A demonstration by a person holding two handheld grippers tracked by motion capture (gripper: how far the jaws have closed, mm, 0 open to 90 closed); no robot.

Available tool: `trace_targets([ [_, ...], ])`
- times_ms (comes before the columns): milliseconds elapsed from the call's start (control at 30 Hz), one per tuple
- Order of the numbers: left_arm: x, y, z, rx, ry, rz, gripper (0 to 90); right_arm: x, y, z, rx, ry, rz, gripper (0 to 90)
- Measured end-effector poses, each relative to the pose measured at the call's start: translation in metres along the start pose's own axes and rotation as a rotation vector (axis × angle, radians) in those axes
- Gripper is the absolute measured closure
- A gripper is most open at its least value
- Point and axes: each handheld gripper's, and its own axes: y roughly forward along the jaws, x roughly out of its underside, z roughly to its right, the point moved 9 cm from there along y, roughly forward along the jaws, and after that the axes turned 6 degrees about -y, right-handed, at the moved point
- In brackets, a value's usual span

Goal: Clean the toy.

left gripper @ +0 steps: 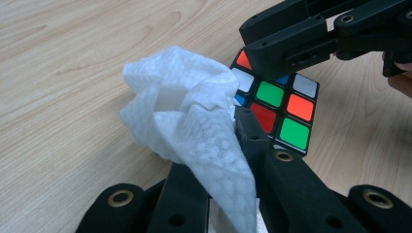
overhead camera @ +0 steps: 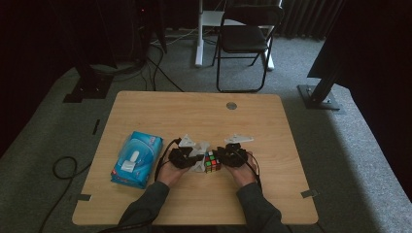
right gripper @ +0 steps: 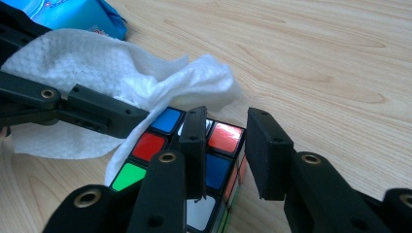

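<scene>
The left gripper (left gripper: 228, 160) has its jaws clamped on a crumpled white wipe (left gripper: 194, 131), which bunches up between them and spills out ahead of the tips. The wipe's loose end lies against the near-left edge of the puzzle cube (left gripper: 277, 104), touching it; in the right gripper view the wipe (right gripper: 145, 82) drapes over the cube's far corner and partly covers its top.

The right gripper (right gripper: 226, 145) stands with its jaws parted, a clear gap between the two pads. One finger (right gripper: 194, 145) lies over the cube's (right gripper: 214, 165) top face, and the other hangs just beside the cube's right side, so the cube's upper right edge sits in the gap. Whether either pad actually presses on the cube cannot be told. In the left gripper view this right gripper (left gripper: 311, 39) comes in from above the cube and overlaps its far corner.

The cube rests flat on the wooden table (overhead camera: 194, 109), with red, green, blue, white and orange tiles showing on top. From the high view, the cube (overhead camera: 211, 161) lies between the two grippers, the left one (overhead camera: 183, 156) just beside it on one side and the right one (overhead camera: 232, 155) just beside it on the other. A blue pack of wipes (overhead camera: 136, 159) lies well to the left of the cube, nearer the table's left edge. Beyond the cube, near the table's far edge, is a small round grey cap (overhead camera: 231, 105).
</scene>
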Motion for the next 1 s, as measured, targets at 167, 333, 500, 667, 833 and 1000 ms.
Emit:
trace_targets([
  [167,0.0,0.0,0.0,-0.004,0.006,-0.005,85.1,0.0,0.0,0.0,-0.001,0.0,0.001,70.0],
  [333,0.003,0.0,0.001,-0.012,0.007,-0.004,85.0,0.0,0.0,0.0,-0.001,0.0,0.001,70.0],
  [500,0.005,0.0,0.001,-0.015,0.005,-0.012,85.2,0.0,0.0,0.0,-0.001,0.0,0.001,70.0],
  [667,0.009,0.002,0.0,-0.015,0.0,-0.027,85.2,0.0,0.0,0.0,-0.001,0.0,0.001,70.0],
  [833,0.012,0.005,-0.001,-0.018,-0.004,-0.037,85.3,0.0,0.0,0.0,0.0,0.001,0.001,70.1],
  [1000,0.015,0.008,-0.002,-0.018,-0.009,-0.046,85.3,0.0,0.0,0.0,0.001,0.001,0.001,70.1],
])
